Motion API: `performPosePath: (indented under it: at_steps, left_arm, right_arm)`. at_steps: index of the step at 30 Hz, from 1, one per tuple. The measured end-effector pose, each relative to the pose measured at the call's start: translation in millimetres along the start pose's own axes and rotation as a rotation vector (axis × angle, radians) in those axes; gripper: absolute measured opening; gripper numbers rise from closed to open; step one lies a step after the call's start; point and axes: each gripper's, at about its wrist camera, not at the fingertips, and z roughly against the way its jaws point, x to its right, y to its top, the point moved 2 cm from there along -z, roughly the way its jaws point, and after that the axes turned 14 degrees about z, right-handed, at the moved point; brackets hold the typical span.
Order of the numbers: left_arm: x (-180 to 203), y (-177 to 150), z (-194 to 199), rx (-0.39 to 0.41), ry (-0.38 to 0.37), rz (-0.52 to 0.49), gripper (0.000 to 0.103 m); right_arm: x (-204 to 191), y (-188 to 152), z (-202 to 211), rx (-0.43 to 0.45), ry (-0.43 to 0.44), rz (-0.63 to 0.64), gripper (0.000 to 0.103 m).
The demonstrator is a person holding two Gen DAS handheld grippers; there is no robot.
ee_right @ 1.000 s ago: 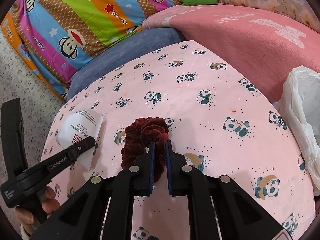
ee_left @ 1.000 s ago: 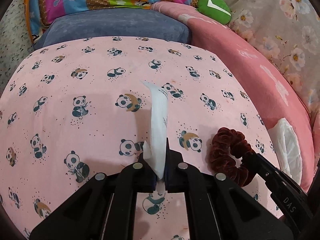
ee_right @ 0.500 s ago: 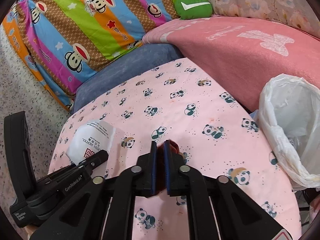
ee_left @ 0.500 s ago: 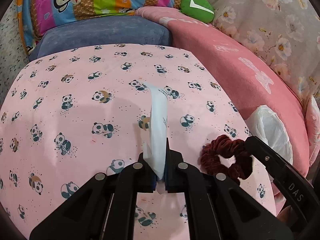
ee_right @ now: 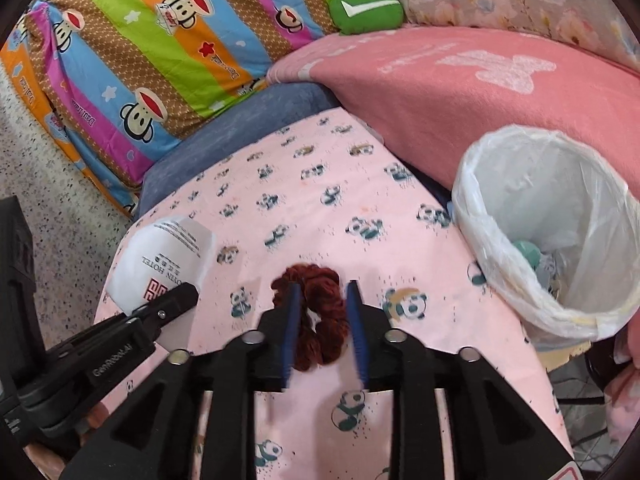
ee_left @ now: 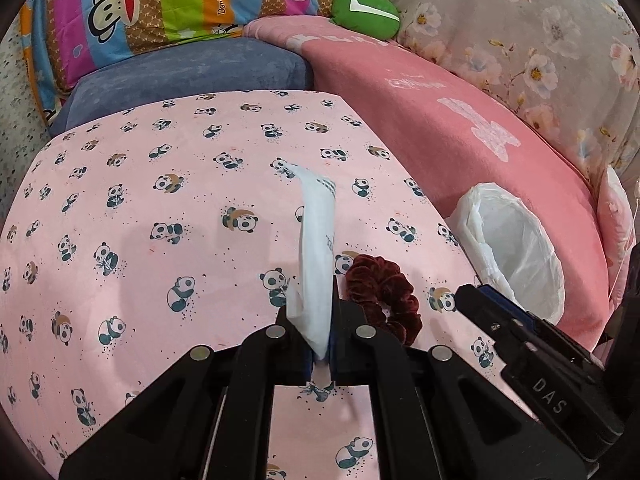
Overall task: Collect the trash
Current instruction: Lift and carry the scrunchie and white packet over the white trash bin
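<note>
Right wrist view: panda-print pink tabletop (ee_right: 320, 200), white-lined trash bin (ee_right: 552, 216) right of spread right tongs (ee_right: 322, 300) straddling a maroon scrunchie (ee_right: 316, 304); left tongs (ee_left: 318, 320) pinch a white sachet (ee_left: 316, 240).

The scrunchie (ee_right: 316, 312) is lying on the table (ee_right: 320, 208), sitting between the right gripper's (ee_right: 322, 328) parted fingers. The packet (ee_left: 318, 256) is sitting in the left gripper (ee_left: 320, 344), left of the scrunchie. The bin (ee_right: 548, 236) is standing right of the table, holding some trash. Cushions (ee_right: 160, 60) are lying behind.
</note>
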Motion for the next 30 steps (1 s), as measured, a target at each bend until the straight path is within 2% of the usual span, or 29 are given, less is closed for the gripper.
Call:
performPosePath:
  at_steps: [14, 19, 21, 24, 30]
  left_arm:
    - [-3.3, 4.5, 9.0, -0.046, 0.036, -0.065, 0.005]
    - [-5.7, 11.7, 9.5, -0.054, 0.041, -0.068, 0.005]
    - [-5.1, 13.1, 10.2, -0.052, 0.039, -0.073, 0.005]
    - [-0.4, 16.7, 12.0, -0.049, 0.035, -0.087, 0.005]
    - [13.2, 17.8, 19.2, -0.049, 0.016, -0.118, 0.005]
  right_arm:
    - [-7.5, -9.5, -54.0, -0.142, -0.037, 0.025, 0.034]
    - [-6.6, -12.6, -69.8, -0.186, -0.065, 0.039, 0.023]
    - [-6.6, -10.8, -69.4, -0.195, -0.076, 0.047, 0.014]
    - [-4.0, -6.1, -62.3, -0.193, -0.069, 0.030, 0.012]
    - [-3.2, 12.7, -21.2, -0.117, -0.094, 0.043, 0.011]
